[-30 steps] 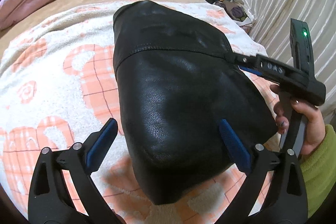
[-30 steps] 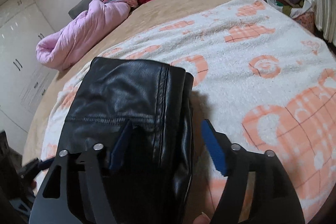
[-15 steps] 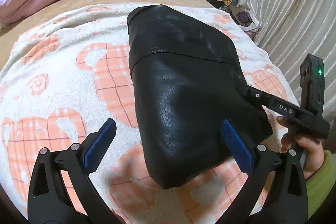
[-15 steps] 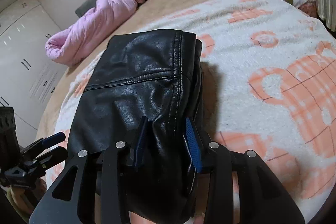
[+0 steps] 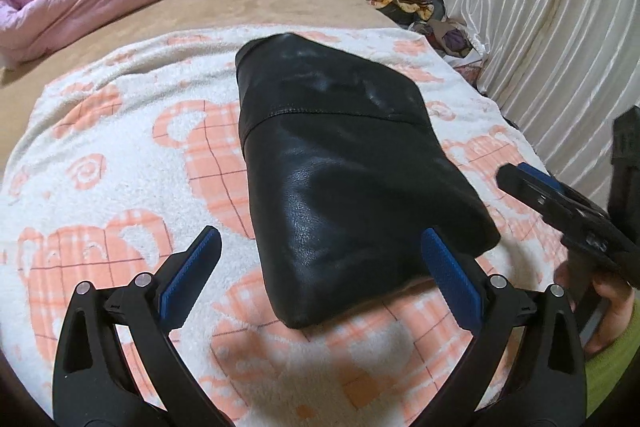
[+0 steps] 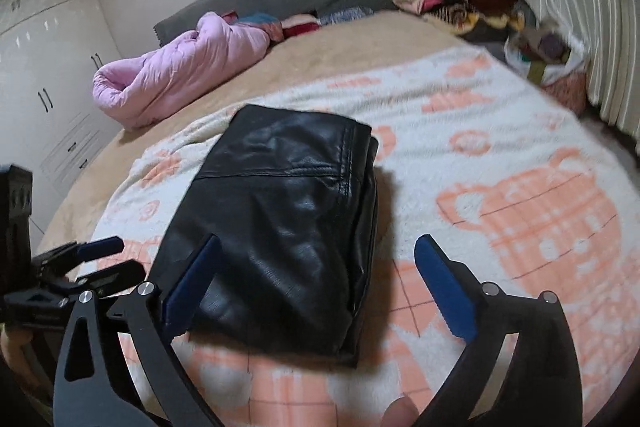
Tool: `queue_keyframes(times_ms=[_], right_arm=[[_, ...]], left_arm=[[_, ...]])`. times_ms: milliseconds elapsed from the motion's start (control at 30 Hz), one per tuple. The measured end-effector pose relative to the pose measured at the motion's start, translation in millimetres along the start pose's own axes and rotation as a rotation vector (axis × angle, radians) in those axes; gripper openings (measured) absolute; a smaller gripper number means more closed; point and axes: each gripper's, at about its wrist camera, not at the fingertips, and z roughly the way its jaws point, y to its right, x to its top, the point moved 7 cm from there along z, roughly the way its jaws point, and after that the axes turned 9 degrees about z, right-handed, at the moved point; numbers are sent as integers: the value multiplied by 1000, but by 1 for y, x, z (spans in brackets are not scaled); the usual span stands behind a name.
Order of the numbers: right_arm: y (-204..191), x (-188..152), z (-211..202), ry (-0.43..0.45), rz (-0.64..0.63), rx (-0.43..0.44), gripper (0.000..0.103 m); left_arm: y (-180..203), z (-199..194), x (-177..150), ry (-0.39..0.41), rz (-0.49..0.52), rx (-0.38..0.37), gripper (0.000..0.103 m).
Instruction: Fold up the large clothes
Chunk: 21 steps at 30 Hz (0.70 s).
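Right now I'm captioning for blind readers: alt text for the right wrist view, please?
A folded black jacket lies on a white-and-orange blanket between the open right gripper, which holds nothing. The left gripper shows at the left edge.

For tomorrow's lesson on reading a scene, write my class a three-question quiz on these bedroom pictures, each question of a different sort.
1. True or false: the right claw is shut on the black leather garment.
2. Multiple choice: the garment lies on A) a bare wooden floor, B) the white and orange blanket, C) a chair.
3. Fill in: the rolled quilt behind the garment is ____ in colour.

Key
1. False: both it and the left claw are open, holding nothing.
2. B
3. Pink
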Motion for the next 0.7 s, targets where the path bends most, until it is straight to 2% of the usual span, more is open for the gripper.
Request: queue_keyframes(times_ms=[333,600,700], right_arm=[[-22,-24,-48,78,-49,7,99],[-32,-65,-66,111,-107,-11,99],[-30,-79,-65,95,-119,-28,99]], left_arm=[[5,-38,-13,74,17,21,94],[4,-52,-43,97,16,38,94],[6,-52,-57,94,22,38,94]])
